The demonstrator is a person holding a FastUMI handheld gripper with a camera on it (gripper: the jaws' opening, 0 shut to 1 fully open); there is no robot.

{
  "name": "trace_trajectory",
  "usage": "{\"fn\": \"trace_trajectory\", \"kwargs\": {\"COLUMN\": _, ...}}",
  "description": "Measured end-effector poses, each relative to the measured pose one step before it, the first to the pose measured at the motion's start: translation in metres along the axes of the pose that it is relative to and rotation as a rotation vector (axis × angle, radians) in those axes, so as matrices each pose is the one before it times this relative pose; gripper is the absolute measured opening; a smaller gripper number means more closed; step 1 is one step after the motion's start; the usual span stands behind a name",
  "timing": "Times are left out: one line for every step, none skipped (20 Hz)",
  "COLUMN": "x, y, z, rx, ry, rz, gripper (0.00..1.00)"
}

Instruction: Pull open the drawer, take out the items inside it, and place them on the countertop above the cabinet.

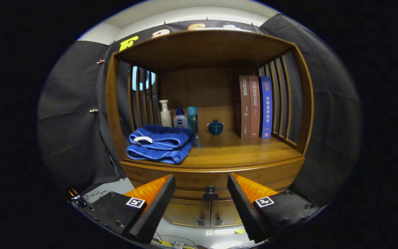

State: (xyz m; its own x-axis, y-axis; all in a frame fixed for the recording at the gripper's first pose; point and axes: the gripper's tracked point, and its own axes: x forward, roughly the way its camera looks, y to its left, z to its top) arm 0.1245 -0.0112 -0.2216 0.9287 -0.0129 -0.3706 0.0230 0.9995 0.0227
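A wooden cabinet stands straight ahead. Its drawer front (192, 181) is shut, with a dark round knob (210, 190) at its middle. My gripper (201, 180) is open, and the knob sits between and just beyond the two fingertips, touching neither. Above the drawer runs the wooden countertop (240, 152). The drawer's contents are hidden behind its front.
On the countertop lie a folded blue towel (159, 143), a white pump bottle (165, 113), a small white bottle (180, 118), a tall blue bottle (192, 119), a dark teal lidded pot (215, 127) and three upright books (255, 106). Two small cabinet doors (209, 212) sit below the drawer. Cables lie on the floor.
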Motion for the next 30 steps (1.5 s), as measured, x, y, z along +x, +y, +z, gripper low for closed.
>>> {"fn": "trace_trajectory", "kwargs": {"x": 0.01128, "y": -0.00283, "z": -0.01049, "rx": 0.00043, "ry": 0.0231, "rz": -0.00657, "gripper": 1.0}}
{"fn": "trace_trajectory", "kwargs": {"x": 0.01152, "y": -0.00039, "z": -0.01144, "rx": 0.00101, "ry": 0.02347, "rz": -0.00339, "gripper": 1.0}}
{"fn": "trace_trajectory", "kwargs": {"x": 0.01019, "y": -0.00101, "z": -0.01052, "rx": 0.0027, "ry": 0.02335, "rz": -0.00088, "gripper": 1.0}}
{"fn": "trace_trajectory", "kwargs": {"x": 0.0095, "y": -0.00202, "z": -0.0102, "rx": 0.00014, "ry": 0.01919, "rz": -0.00218, "gripper": 1.0}}
{"fn": "trace_trajectory", "kwargs": {"x": 0.00874, "y": -0.00241, "z": -0.00816, "rx": -0.00252, "ry": 0.01413, "rz": -0.00419, "gripper": 1.0}}
{"fn": "trace_trajectory", "kwargs": {"x": 0.00902, "y": -0.00278, "z": -0.0071, "rx": -0.00152, "ry": 0.00903, "rz": -0.0059, "gripper": 1.0}}
{"fn": "trace_trajectory", "kwargs": {"x": 0.00779, "y": -0.00206, "z": -0.00471, "rx": 0.00149, "ry": 0.00829, "rz": -0.00668, "gripper": 1.0}}
{"fn": "trace_trajectory", "kwargs": {"x": 0.00639, "y": -0.00011, "z": -0.00336, "rx": 0.0053, "ry": 0.00824, "rz": -0.00178, "gripper": 1.0}}
{"fn": "trace_trajectory", "kwargs": {"x": 0.00487, "y": -0.00158, "z": -0.00321, "rx": 0.00256, "ry": 0.01245, "rz": -0.00447, "gripper": 0.99}}
{"fn": "trace_trajectory", "kwargs": {"x": 0.00697, "y": -0.00226, "z": -0.00513, "rx": -0.00109, "ry": 0.01362, "rz": -0.00695, "gripper": 0.91}}
{"fn": "trace_trajectory", "kwargs": {"x": 0.00517, "y": -0.00133, "z": -0.00528, "rx": -0.00057, "ry": 0.02023, "rz": -0.0039, "gripper": 0.84}}
{"fn": "trace_trajectory", "kwargs": {"x": 0.00376, "y": -0.00163, "z": -0.00553, "rx": 0.00009, "ry": 0.01878, "rz": -0.00442, "gripper": 0.77}}
{"fn": "trace_trajectory", "kwargs": {"x": 0.00179, "y": 0.00011, "z": -0.00467, "rx": -0.00111, "ry": 0.01872, "rz": 0.00217, "gripper": 0.7}}
{"fn": "trace_trajectory", "kwargs": {"x": 0.00161, "y": -0.00004, "z": -0.00373, "rx": -0.00613, "ry": 0.00657, "rz": 0.00291, "gripper": 0.66}}
{"fn": "trace_trajectory", "kwargs": {"x": 0.00558, "y": 0.00219, "z": -0.00562, "rx": -0.0056, "ry": 0.00689, "rz": 0.00394, "gripper": 0.62}}
{"fn": "trace_trajectory", "kwargs": {"x": -0.00444, "y": -0.00063, "z": 0.00484, "rx": -0.00207, "ry": -0.01427, "rz": -0.00936, "gripper": 0.56}}
{"fn": "trace_trajectory", "kwargs": {"x": 0.00089, "y": 0.00006, "z": -0.00091, "rx": 0.00161, "ry": 0.00399, "rz": -0.00306, "gripper": 0.5}}
{"fn": "trace_trajectory", "kwargs": {"x": -0.00472, "y": -0.00007, "z": 0.00097, "rx": 0.00074, "ry": 0.00018, "rz": -0.00367, "gripper": 0.44}}
{"fn": "trace_trajectory", "kwargs": {"x": -0.00135, "y": -0.00061, "z": 0.00215, "rx": 0.0015, "ry": -0.00299, "rz": -0.00369, "gripper": 0.4}}
{"fn": "trace_trajectory", "kwargs": {"x": 0.00161, "y": 0.00043, "z": -0.00219, "rx": -0.00393, "ry": 0.00068, "rz": -0.0024, "gripper": 0.35}}
{"fn": "trace_trajectory", "kwargs": {"x": 0.00015, "y": 0.00002, "z": -0.00095, "rx": -0.00084, "ry": 0.00075, "rz": -0.0015, "gripper": 0.35}}
{"fn": "trace_trajectory", "kwargs": {"x": -0.00045, "y": 0.00026, "z": 0.00033, "rx": 0.00233, "ry": -0.00055, "rz": -0.00105, "gripper": 0.35}}
{"fn": "trace_trajectory", "kwargs": {"x": 0.00001, "y": -0.00015, "z": 0.00001, "rx": 0.00289, "ry": 0.00078, "rz": -0.00172, "gripper": 0.35}}
{"fn": "trace_trajectory", "kwargs": {"x": -0.00021, "y": 0.0001, "z": 0.00028, "rx": 0.00471, "ry": 0.00263, "rz": -0.00227, "gripper": 0.35}}
{"fn": "trace_trajectory", "kwargs": {"x": -0.00088, "y": 0.00019, "z": 0.00094, "rx": 0.00066, "ry": 0.00344, "rz": 0.00015, "gripper": 0.35}}
{"fn": "trace_trajectory", "kwargs": {"x": -0.00121, "y": 0.00027, "z": -0.00124, "rx": -0.00328, "ry": 0.00224, "rz": 0.00263, "gripper": 0.35}}
{"fn": "trace_trajectory", "kwargs": {"x": -0.00184, "y": 0.00012, "z": -0.00042, "rx": -0.00494, "ry": 0.00232, "rz": 0.00212, "gripper": 0.35}}
{"fn": "trace_trajectory", "kwargs": {"x": -0.00328, "y": 0.00024, "z": -0.00153, "rx": -0.00519, "ry": 0.00384, "rz": 0.00066, "gripper": 0.35}}
{"fn": "trace_trajectory", "kwargs": {"x": -0.00355, "y": -0.00047, "z": -0.00185, "rx": -0.0025, "ry": 0.00351, "rz": -0.00052, "gripper": 0.35}}
{"fn": "trace_trajectory", "kwargs": {"x": -0.00444, "y": 0.00026, "z": -0.00221, "rx": -0.00181, "ry": 0.00557, "rz": -0.00173, "gripper": 0.35}}
